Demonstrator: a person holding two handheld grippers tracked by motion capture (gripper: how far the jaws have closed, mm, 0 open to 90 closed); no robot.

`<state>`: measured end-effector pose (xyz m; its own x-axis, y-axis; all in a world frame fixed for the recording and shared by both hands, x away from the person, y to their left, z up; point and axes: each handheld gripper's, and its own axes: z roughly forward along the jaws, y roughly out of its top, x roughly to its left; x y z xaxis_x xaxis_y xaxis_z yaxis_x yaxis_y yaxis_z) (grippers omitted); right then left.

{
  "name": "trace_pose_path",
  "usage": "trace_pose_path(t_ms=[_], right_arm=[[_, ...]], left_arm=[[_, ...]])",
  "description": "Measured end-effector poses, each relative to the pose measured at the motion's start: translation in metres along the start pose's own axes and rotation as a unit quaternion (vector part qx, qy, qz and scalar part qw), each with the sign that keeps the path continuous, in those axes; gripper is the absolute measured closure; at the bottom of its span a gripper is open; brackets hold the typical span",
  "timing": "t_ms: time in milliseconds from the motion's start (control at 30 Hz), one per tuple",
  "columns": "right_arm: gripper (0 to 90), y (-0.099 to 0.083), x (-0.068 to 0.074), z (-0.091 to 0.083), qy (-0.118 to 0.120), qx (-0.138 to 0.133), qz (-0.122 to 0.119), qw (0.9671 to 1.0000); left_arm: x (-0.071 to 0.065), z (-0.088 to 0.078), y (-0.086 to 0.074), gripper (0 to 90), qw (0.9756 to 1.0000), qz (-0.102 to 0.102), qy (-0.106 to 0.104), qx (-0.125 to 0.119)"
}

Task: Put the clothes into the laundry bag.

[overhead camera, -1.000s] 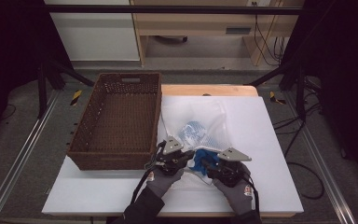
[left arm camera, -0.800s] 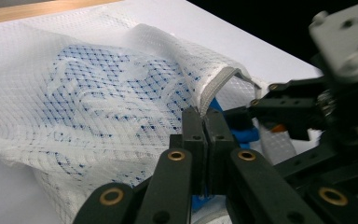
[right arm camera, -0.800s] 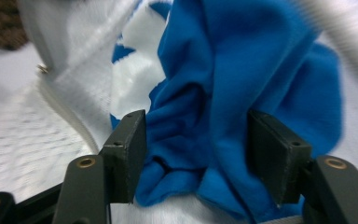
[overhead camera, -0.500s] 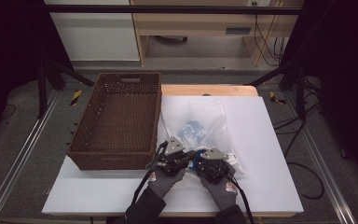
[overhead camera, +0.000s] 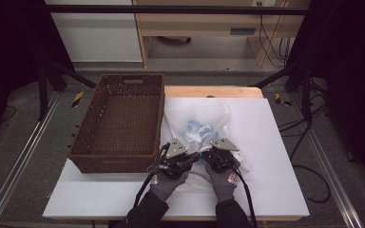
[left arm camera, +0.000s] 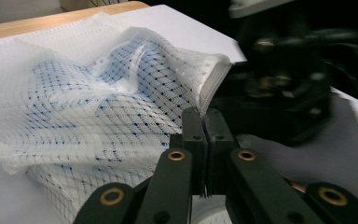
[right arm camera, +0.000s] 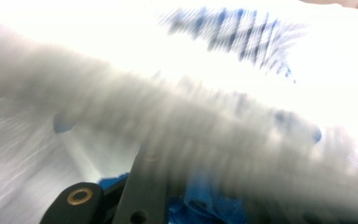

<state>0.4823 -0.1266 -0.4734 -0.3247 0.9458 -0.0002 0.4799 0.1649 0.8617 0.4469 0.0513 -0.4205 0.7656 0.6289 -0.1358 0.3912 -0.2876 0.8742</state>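
Note:
A white mesh bag (overhead camera: 197,121) with a blue bundle (overhead camera: 196,132) inside lies on the white table (overhead camera: 275,156). My left gripper (overhead camera: 190,154) is shut on the bag's rim (left arm camera: 212,95), with the mesh pinched between its pads (left arm camera: 193,128). My right gripper (overhead camera: 211,154) sits close beside it at the same rim, and its dark body (left arm camera: 284,93) looms in the left gripper view. Its jaws have just been closing. The right gripper view is blurred: the bag's edge (right arm camera: 214,135) crosses over one black finger (right arm camera: 142,191), with blue cloth (right arm camera: 200,200) below.
A brown wicker basket (overhead camera: 123,159) stands on the table's left side, right next to the left hand. A wooden board (overhead camera: 214,91) edges the table's far side. Bare white tabletop stretches to the right of the bag.
The right hand has slid left and slightly forward, up against the left gripper at the bag's rim. The left gripper has held still, clamped on the mesh.

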Motion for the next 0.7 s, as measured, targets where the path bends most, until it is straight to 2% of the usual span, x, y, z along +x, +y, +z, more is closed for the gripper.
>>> trace_pose_path(t_ms=[67, 133, 200, 367, 400, 533, 567, 700], right_arm=[[73.8, -0.005, -0.001, 0.011, -0.006, 0.022, -0.007, 0.9997], [71.5, -0.007, -0.002, 0.013, -0.010, 0.025, -0.014, 0.9995], [65.6, -0.005, -0.002, 0.010, -0.005, 0.026, -0.014, 0.9995], [50.1, -0.002, -0.008, -0.015, 0.027, 0.033, -0.027, 0.9987], [48.1, -0.004, -0.010, -0.024, 0.043, 0.034, -0.034, 0.9979], [42.5, -0.008, -0.015, -0.046, 0.073, 0.016, -0.035, 0.9966], [41.6, -0.009, -0.016, -0.050, 0.074, 0.016, -0.038, 0.9964], [44.0, -0.012, -0.015, -0.064, 0.092, 0.013, -0.039, 0.9949]], left_arm=[[0.001, 0.004, -0.005, 88.9, 0.9999, -0.004, -0.001, 0.010], [0.002, 0.008, -0.009, 88.9, 0.9998, -0.008, -0.002, 0.016], [0.003, 0.009, -0.012, 88.9, 0.9998, -0.011, -0.003, 0.019], [0.004, 0.007, -0.011, 88.9, 0.9998, -0.009, 0.000, 0.017], [0.004, 0.007, -0.011, 88.9, 0.9998, -0.009, 0.001, 0.016], [0.005, 0.007, -0.011, 88.9, 0.9998, -0.010, 0.003, 0.016], [0.005, 0.007, -0.011, 88.9, 0.9998, -0.011, 0.004, 0.016], [0.005, 0.007, -0.010, 88.9, 0.9998, -0.012, 0.006, 0.014]])
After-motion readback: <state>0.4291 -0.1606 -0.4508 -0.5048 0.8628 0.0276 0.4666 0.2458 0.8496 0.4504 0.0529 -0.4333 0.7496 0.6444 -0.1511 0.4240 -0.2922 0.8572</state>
